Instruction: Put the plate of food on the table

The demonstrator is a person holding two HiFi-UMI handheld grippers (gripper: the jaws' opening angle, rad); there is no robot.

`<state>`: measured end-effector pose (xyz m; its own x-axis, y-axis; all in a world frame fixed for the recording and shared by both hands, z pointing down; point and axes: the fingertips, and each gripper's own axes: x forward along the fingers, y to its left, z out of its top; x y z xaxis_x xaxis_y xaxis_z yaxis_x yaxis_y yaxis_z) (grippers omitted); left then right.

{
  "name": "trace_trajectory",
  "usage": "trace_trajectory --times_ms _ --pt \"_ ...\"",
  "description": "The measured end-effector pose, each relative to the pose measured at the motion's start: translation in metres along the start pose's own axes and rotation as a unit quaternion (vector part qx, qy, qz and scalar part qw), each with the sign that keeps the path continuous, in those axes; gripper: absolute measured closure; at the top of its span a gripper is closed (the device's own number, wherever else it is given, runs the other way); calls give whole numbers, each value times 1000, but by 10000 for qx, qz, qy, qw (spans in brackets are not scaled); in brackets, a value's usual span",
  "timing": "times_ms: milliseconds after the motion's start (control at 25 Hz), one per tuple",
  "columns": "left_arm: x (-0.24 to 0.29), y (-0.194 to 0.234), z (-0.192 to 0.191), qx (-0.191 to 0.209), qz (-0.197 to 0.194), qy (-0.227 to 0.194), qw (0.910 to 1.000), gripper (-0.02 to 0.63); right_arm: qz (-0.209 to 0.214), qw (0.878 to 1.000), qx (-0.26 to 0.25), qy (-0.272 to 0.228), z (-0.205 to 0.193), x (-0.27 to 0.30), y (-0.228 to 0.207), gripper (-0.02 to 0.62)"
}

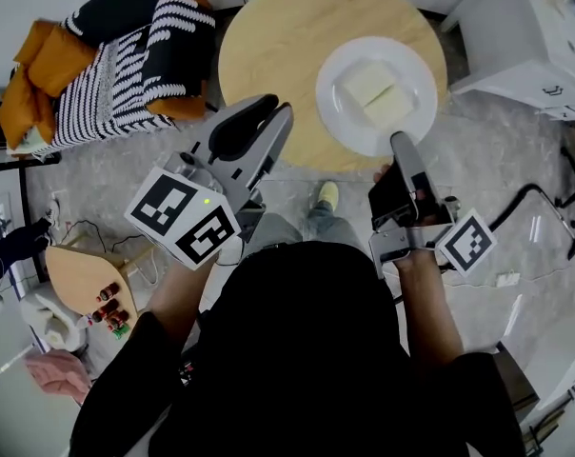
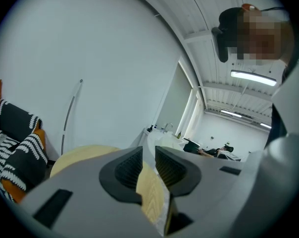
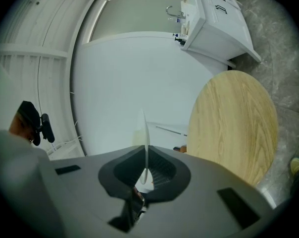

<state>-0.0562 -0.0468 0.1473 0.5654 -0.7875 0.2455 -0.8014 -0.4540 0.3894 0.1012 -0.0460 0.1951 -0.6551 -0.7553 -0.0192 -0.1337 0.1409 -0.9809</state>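
While the right gripper (image 1: 399, 143) clamps its jaws on the near rim of the white plate (image 1: 337, 112), the plate, carrying 2 pale slabs of food (image 1: 375, 91), lies over the near right edge of the round wooden table (image 1: 268, 36). Left gripper (image 1: 273, 112): jaws slightly apart, holding nothing.

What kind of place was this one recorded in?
Probably a mock home set up in a lab or office: a round wooden table, a sofa with striped cushions, and a white sink cabinet, all under strip lights.
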Motion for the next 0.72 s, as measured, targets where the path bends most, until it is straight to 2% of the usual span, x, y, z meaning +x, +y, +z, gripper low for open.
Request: trace_trajectory --times_ms 720 --pt "11 12 1 56 30 191 9998 514 -115 9996 179 186 1 21 -14 578"
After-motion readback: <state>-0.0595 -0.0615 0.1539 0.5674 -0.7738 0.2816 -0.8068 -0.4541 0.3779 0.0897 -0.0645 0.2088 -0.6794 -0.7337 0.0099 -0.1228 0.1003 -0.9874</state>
